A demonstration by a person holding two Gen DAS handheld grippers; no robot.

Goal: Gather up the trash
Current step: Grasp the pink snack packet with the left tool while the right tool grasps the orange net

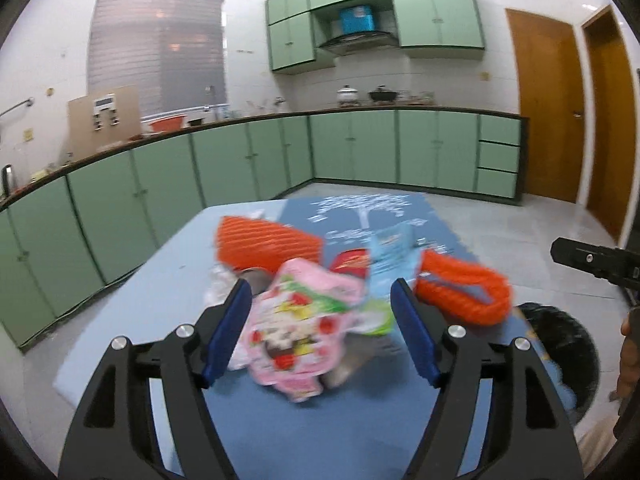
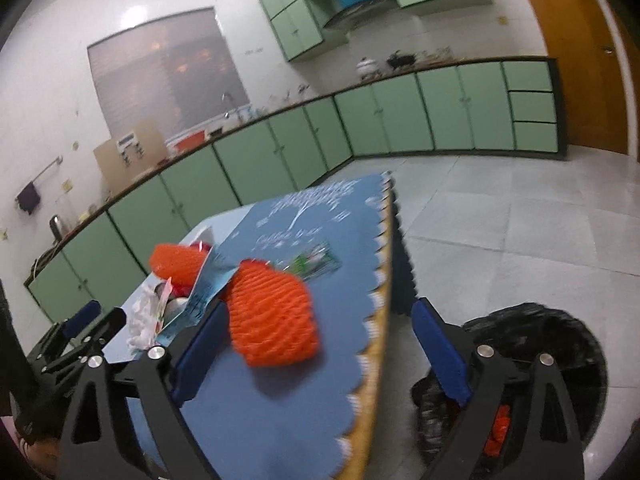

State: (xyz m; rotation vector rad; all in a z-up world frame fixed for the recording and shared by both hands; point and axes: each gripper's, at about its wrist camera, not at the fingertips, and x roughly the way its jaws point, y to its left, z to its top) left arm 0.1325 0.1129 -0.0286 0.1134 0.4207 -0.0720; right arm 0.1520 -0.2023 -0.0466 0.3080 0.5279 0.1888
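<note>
On the blue table (image 1: 132, 280), a blurred pink wrapper (image 1: 298, 332) lies between the left gripper (image 1: 320, 332)'s wide-open jaws, seemingly untouched.

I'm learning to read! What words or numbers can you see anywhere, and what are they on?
None can be read.
Blue table mat: white tree picture and writing, too blurred.
Pink wrapper: cartoon print, writing too blurred.
Light blue packet: print too blurred.
Red packet: lettering too blurred.
Cardboard sheet on the counter: white label, too small.

Glossy plastic wrapper (image 1: 294, 332); ribbed orange foam net (image 2: 276, 320).
</note>
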